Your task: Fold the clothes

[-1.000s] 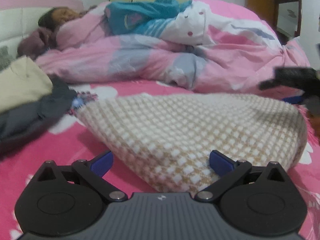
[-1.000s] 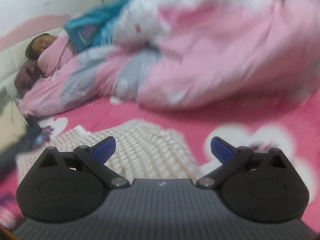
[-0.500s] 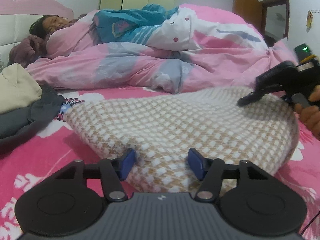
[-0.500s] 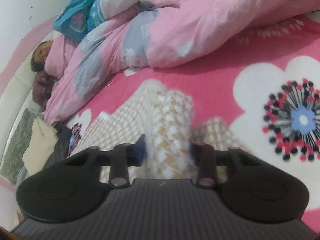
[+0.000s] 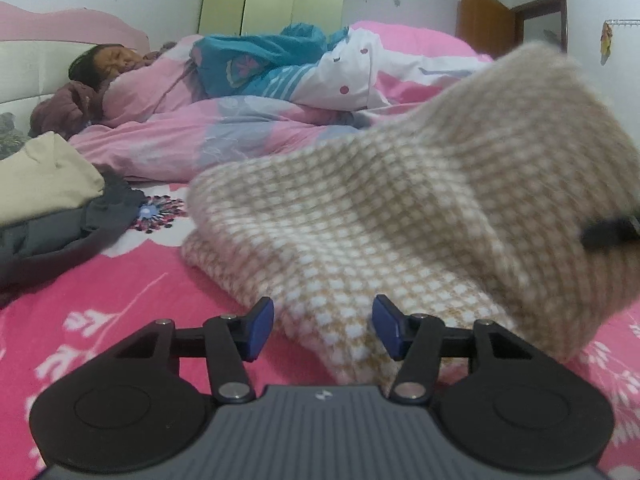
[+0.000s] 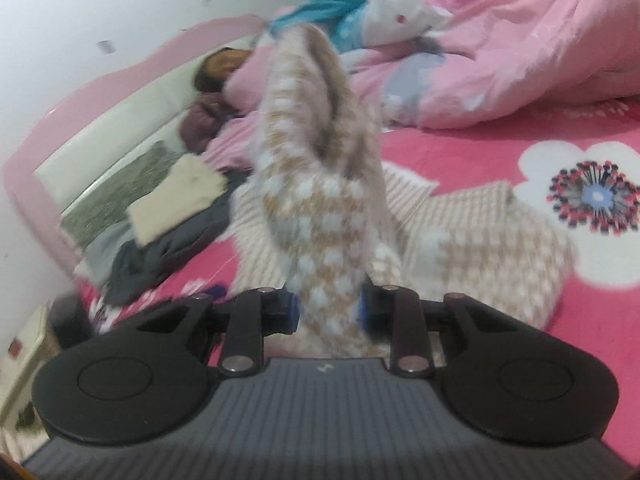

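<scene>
A person (image 5: 116,64) lies under a rumpled pink patterned quilt (image 5: 224,132) beside the pink padded headboard (image 5: 48,52) of a bed with a bright pink flowered sheet (image 5: 120,280). A pale yellow-green wardrobe (image 5: 276,4) stands against the white wall, with a brown wooden door (image 5: 486,34) to its right.

left gripper (image 5: 323,328): jaws half closed, grip unclear | right gripper (image 6: 327,309): jaws just closed, clamped, raised

bed (image 5: 120,280) | on it: checked knit (image 5: 360,240), folded clothes (image 5: 44,176), duvet (image 5: 224,136)
</scene>
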`<state>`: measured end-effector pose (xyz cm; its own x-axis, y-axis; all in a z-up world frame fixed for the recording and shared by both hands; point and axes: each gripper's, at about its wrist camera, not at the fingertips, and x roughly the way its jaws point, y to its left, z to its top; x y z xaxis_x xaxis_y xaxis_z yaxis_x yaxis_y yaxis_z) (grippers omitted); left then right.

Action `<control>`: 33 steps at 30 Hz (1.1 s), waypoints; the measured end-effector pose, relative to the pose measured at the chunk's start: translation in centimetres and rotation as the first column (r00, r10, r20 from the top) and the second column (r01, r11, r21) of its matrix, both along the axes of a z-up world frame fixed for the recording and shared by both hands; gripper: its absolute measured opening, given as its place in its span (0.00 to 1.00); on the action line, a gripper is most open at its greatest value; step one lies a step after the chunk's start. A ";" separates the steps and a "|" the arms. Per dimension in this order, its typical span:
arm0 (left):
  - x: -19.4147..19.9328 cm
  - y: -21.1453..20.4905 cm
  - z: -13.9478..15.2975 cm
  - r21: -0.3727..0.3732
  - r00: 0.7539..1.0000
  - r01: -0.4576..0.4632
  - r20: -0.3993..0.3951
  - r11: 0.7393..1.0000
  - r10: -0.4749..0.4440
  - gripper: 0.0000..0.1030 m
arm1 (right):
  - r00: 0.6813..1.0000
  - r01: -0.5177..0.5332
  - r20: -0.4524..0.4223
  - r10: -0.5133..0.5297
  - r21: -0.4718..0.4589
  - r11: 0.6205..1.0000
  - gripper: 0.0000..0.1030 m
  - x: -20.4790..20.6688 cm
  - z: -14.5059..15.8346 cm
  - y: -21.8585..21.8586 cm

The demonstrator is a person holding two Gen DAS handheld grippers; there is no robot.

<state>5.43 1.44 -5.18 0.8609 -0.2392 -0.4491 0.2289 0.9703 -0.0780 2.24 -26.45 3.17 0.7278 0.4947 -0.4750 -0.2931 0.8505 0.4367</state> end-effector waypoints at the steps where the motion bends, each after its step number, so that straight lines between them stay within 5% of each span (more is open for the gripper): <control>1: -0.7 0.2 0.2 0.003 1.000 -0.008 -0.002 1.000 0.008 0.56 | 1.000 -0.002 0.011 0.002 -0.002 1.000 0.24 -1.5 -0.5 0.2; 7: -4.9 2.8 2.3 -0.069 0.992 -0.121 0.029 0.990 0.123 0.71 | 0.999 0.004 0.034 -0.005 0.003 1.000 0.26 -8.8 -5.1 1.3; 13: -7.7 4.8 6.5 -0.156 0.970 -0.173 0.147 0.972 0.196 0.82 | 0.989 0.033 0.148 0.010 -0.284 0.958 0.29 -12.3 -6.9 4.6; 19: -6.8 1.9 7.0 -0.034 0.981 -0.131 0.137 0.991 0.135 0.85 | 0.982 0.061 0.188 0.016 -0.397 0.916 0.34 -14.2 -7.4 4.8; 25: -6.0 -1.0 1.6 0.070 0.997 -0.077 -0.011 0.995 0.077 0.85 | 0.990 0.030 0.137 0.024 -0.384 0.923 0.66 -18.0 -6.0 2.9; 33: -6.9 0.8 -0.6 0.078 0.992 -0.080 -0.092 0.994 0.087 0.85 | 0.993 0.082 0.086 -0.076 -0.067 0.994 0.73 -17.5 -3.4 -1.5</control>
